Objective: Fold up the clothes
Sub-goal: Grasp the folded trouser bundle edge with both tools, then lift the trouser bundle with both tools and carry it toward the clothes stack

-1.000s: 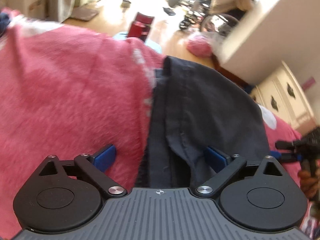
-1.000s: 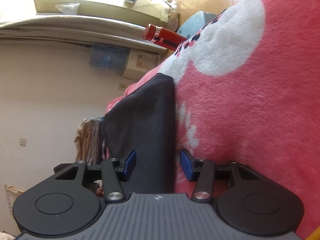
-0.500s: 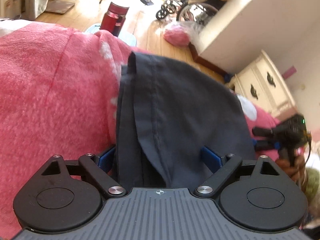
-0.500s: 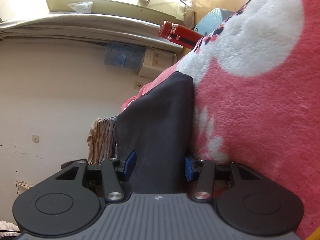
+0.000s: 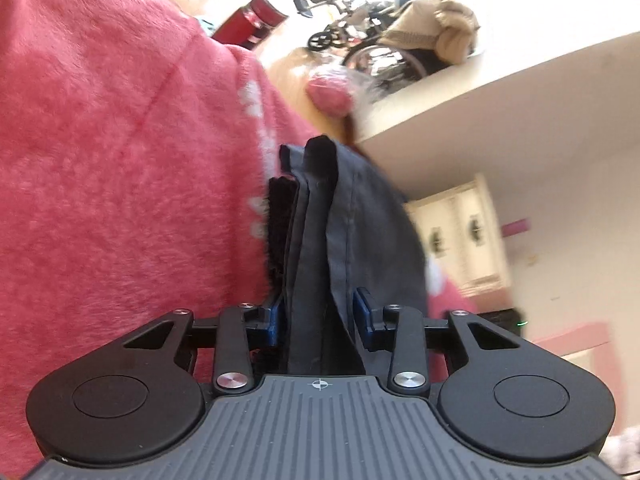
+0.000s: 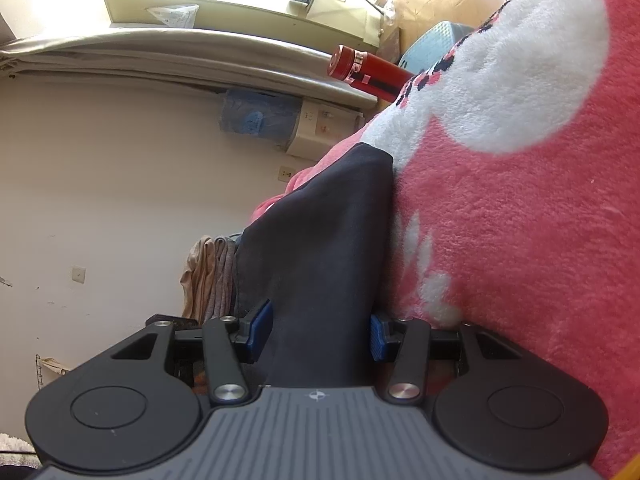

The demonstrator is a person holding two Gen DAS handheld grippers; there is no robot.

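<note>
A dark navy garment (image 5: 360, 220) lies on a pink fleece blanket (image 5: 120, 160). My left gripper (image 5: 319, 316) is closing on its near edge. The cloth is bunched into upright folds between the blue pads (image 5: 274, 320), which touch it on both sides. In the right wrist view, the same garment (image 6: 328, 240) runs between the fingers of my right gripper (image 6: 319, 334). Those jaws stand about half apart around the cloth without squeezing it, and the right-hand finger rests against the blanket (image 6: 520, 240).
A red bottle (image 6: 368, 74) stands on a blue stool (image 6: 432, 44) beyond the blanket's edge. A white cabinet (image 5: 500, 100), a pink bundle (image 5: 330, 92) and a wheelchair (image 5: 384, 56) stand past the garment. Beige and grey clothes (image 6: 204, 276) hang by the wall.
My left gripper has rolled, moved in over the garment's edge and narrowed its jaws from wide open, gathering the cloth. The right gripper has crept forward until the garment fills its gap.
</note>
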